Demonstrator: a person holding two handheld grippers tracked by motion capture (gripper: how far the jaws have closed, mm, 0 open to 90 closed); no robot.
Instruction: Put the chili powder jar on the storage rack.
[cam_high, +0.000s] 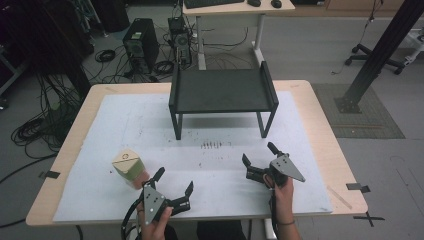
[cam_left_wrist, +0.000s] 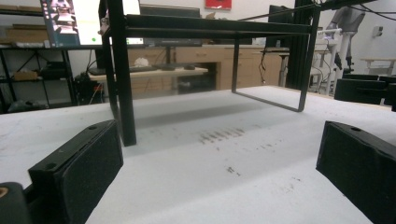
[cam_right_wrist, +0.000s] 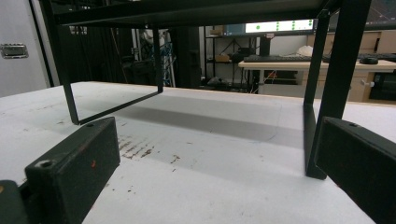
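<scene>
Black left gripper (cam_high: 174, 184) and right gripper (cam_high: 259, 154) gape wide beside one carton (cam_high: 128, 166).

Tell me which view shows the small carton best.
The high view: the small carton stands near the table's front left, just left of the left gripper, its tan top and green side plain. The two gripper views look toward the black rack, not the carton.

The carton (cam_high: 127, 165) hid its lower side behind the left hand-held gripper (cam_high: 174, 189), and its printed mark was too small to read.
</scene>
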